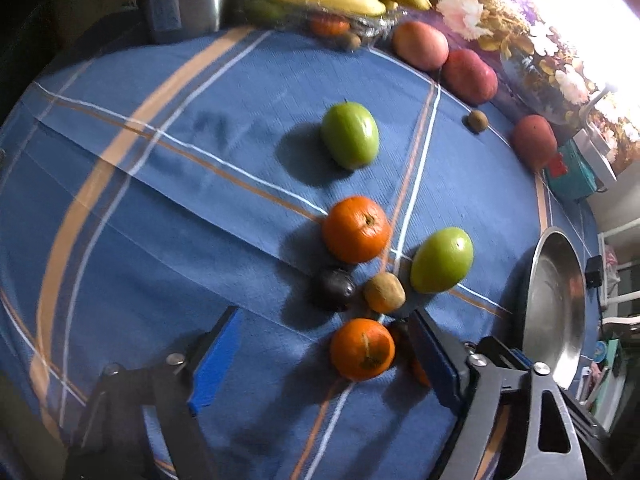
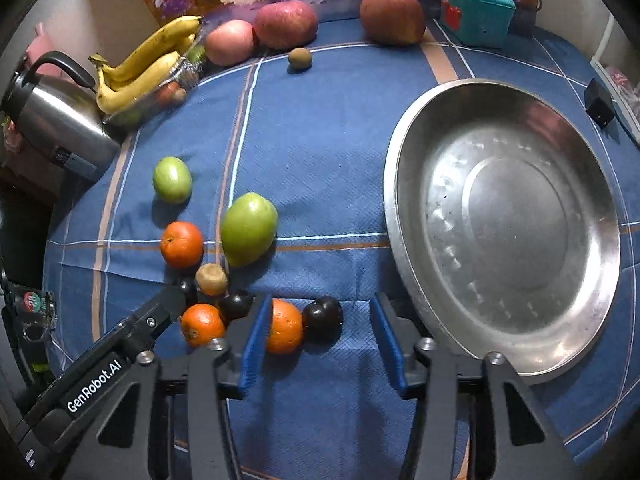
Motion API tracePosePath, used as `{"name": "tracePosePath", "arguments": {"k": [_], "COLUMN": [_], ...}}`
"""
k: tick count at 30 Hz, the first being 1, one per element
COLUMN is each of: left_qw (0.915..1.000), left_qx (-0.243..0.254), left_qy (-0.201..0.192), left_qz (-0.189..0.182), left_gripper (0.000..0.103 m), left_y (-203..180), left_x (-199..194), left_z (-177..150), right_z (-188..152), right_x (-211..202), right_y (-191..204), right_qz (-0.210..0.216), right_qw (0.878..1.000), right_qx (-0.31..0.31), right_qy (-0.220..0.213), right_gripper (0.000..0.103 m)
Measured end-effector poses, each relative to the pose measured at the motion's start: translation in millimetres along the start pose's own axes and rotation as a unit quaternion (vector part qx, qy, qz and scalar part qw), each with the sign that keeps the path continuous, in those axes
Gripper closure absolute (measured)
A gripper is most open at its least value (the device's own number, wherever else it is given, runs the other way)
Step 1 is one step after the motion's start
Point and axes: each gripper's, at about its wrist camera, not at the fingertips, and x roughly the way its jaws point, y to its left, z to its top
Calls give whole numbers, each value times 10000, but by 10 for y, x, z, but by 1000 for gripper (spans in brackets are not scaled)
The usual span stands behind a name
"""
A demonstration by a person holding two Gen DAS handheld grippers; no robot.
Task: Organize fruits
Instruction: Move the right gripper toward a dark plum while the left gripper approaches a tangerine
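Observation:
My left gripper (image 1: 320,344) is open over the blue cloth, with an orange (image 1: 362,349) between its fingers, close to the right one. Ahead lie a kiwi (image 1: 384,292), a dark plum (image 1: 334,288), another orange (image 1: 356,229) and two green fruits (image 1: 442,260) (image 1: 350,135). My right gripper (image 2: 320,336) is open, with an orange (image 2: 285,326) and a dark plum (image 2: 322,317) between its fingers. The empty steel dish (image 2: 404,184) lies to its right. The left gripper (image 2: 160,316) shows in the right wrist view beside another orange (image 2: 202,325).
Red apples (image 2: 285,24) (image 2: 391,16), a pink apple (image 2: 230,42) and a lone kiwi (image 2: 300,59) lie at the far edge. Bananas (image 2: 140,68) rest on a clear tray beside a steel kettle (image 2: 52,120). A teal box (image 2: 476,14) stands far right.

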Motion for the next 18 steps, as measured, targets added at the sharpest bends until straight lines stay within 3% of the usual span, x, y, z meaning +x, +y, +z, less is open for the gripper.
{"name": "tracePosePath", "arguments": {"k": [11, 16, 18], "left_qw": [9991, 9990, 9990], "left_qx": [-28, -18, -26], "left_qy": [255, 241, 231], "left_qz": [-331, -389, -388], "left_gripper": [49, 65, 65], "left_y": [-93, -109, -112], "left_x": [115, 87, 82], "left_z": [-37, -69, -74], "right_z": [16, 24, 9], "right_x": [215, 241, 232], "right_y": [5, -37, -74], "right_qz": [47, 137, 184], "right_qw": [9996, 9991, 9988], "right_qx": [131, 275, 332], "right_qy": [229, 304, 319], "right_gripper": [72, 72, 72]}}
